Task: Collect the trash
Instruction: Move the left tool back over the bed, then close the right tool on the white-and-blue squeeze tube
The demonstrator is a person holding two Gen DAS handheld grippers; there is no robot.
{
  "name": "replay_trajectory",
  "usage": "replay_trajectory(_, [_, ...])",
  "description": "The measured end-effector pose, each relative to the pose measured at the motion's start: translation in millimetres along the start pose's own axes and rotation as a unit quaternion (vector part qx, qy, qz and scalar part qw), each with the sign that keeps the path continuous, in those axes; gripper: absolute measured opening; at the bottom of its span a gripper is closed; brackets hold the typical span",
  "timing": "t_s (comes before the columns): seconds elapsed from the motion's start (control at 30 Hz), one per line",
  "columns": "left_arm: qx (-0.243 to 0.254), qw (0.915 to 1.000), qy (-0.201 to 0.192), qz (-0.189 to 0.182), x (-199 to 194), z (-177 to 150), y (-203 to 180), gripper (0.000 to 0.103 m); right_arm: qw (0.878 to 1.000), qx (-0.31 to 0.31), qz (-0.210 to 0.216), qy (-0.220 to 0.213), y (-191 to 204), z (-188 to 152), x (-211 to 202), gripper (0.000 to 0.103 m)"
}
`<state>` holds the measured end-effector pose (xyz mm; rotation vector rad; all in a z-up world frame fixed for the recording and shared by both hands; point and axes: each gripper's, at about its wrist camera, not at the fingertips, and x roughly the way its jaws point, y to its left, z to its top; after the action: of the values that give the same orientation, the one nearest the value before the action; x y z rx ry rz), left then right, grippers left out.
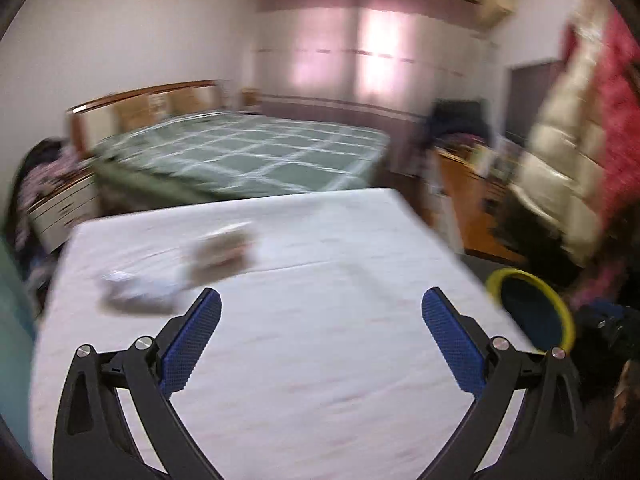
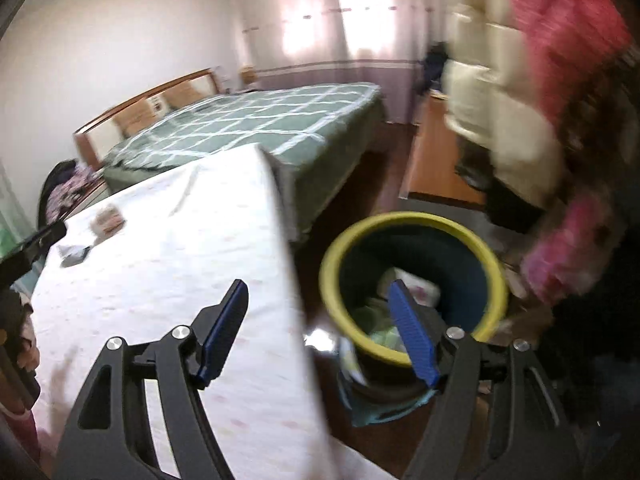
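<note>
**Two bits of trash lie on the white bench**

Two small things sit on the far left part of the bench (image 1: pixel 320 340) in the left wrist view. One is a white crumpled scrap (image 1: pixel 134 294). The other is a brownish packet (image 1: pixel 222 254), just beside it and a little farther back. Both are blurry, so I cannot tell what they are made of. The left claw (image 1: pixel 320 306) is spread wide with nothing between its blue pads (image 1: pixel 192 344). It hangs over the bench, near the scrap but not touching it. Past the right edge of the bench peeks a bin (image 1: pixel 494 280) with a yellow rim. Behind the bench stands a bed (image 1: pixel 248 152) with a green checked cover. Pink curtains (image 1: pixel 360 44) glow at the back. Puffy clothes (image 1: pixel 568 128) in cream and red hang on the right.

From the right wrist view, the bin (image 2: pixel 332 248) shows much better. It is dark blue inside, and it stands on the floor beside the bench (image 2: pixel 180 264). Pale crumpled trash (image 2: pixel 416 284) already lies at its bottom, which the left view cannot show. The right claw (image 2: pixel 318 300) is wide and holds nothing; one finger is over the bench and the other is over the bin. The scrap (image 2: pixel 74 256) and the packet (image 2: pixel 108 220) look tiny here, well apart from this claw. The left claw's dark tip (image 2: pixel 44 238) pokes in close to them.
</note>
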<state>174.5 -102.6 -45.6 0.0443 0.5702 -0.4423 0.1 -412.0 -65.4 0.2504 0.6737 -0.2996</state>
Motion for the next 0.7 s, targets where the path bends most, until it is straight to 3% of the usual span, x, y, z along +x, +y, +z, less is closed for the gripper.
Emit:
replay_trajectory(0.17, [-0.045,0.9931,-0.015,0.107,-23.4,-21.3,97.2,0.099,0.998,-0.038,0.038,0.014,57.1,14.7,26.3,0.069])
replay_trajectory(0.37, [-0.101,0.9771,-0.03,0.185,-38.9,-43.9,174.2,0.099,0.99,-0.099,0.091,0.039,141.8,25.2,59.2,0.069])
replay_trajectory(0.7, [-0.149,0.9604,-0.043,0.232,-50.4,-60.9,198.3,0.099,0.959,-0.2,0.184,0.079,295.1,29.8,112.6,0.069])
